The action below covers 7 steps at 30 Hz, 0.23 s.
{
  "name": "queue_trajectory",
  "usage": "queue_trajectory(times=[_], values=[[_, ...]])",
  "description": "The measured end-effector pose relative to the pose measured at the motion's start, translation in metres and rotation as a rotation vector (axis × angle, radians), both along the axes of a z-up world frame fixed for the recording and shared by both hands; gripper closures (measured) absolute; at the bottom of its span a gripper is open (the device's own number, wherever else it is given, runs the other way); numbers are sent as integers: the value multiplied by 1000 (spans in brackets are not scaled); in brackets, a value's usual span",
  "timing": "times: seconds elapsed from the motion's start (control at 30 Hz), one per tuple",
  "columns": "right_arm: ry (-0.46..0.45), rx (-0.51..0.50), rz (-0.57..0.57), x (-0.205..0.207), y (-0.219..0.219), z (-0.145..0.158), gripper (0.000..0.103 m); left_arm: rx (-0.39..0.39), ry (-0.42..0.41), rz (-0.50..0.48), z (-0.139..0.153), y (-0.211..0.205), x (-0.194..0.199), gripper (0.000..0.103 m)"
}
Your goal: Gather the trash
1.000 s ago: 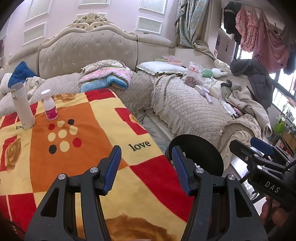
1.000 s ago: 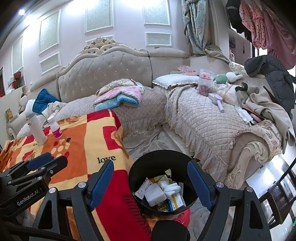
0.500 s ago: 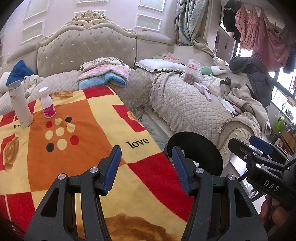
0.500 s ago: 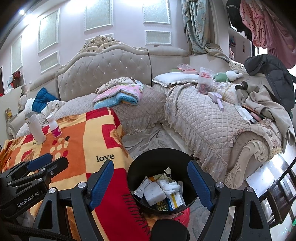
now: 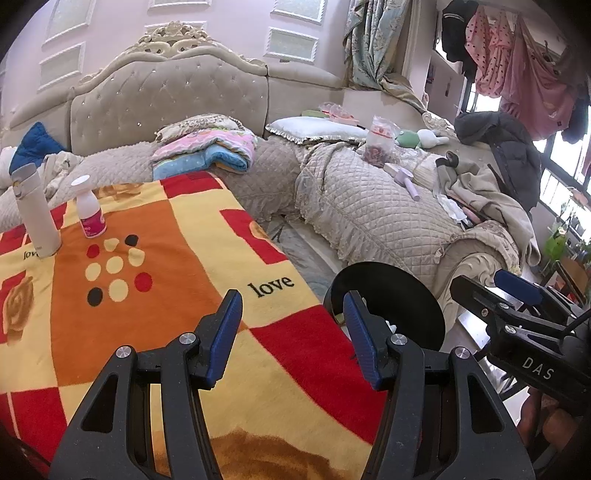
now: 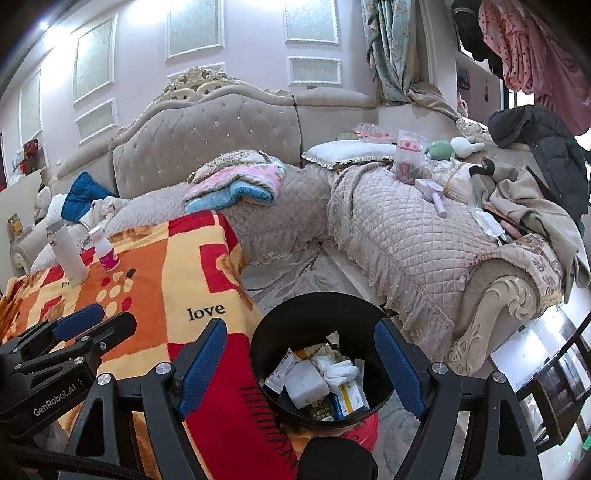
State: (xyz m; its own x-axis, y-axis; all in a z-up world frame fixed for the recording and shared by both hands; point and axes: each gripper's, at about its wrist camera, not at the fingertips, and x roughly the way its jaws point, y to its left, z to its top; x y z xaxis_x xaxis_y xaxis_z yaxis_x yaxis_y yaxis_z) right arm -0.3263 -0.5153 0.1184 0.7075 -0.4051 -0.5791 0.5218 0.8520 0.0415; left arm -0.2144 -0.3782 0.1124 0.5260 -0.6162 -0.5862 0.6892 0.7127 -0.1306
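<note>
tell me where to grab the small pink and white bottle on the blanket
Grip the small pink and white bottle across its round body, below the white cap, coming in level from the front. It stands upright, and the tall white flask stands beside it, apart.

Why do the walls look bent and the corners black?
Both views use fisheye lenses: in the right wrist view the wall panels bow and a ceiling light glares; in the left wrist view the headboard curves, and dark rims circle both pictures.

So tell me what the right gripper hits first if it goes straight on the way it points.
Probably the round black trash bin: the open right gripper frames its mouth, so it would likely meet the crumpled white paper trash inside. Depth is unclear.
</note>
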Motion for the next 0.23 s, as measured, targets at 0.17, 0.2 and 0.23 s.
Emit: queue_trajectory(times=[0.17, 0.2, 0.23], values=[[16, -1, 4, 3, 1, -1, 23, -1, -2, -3, 0, 0, 2, 47], [18, -2, 5, 5, 2, -1, 23, -2, 6, -4, -1, 0, 3, 47], [21, -2, 6, 7, 3, -1, 23, -3, 17, -4, -2, 2, 5, 47]])
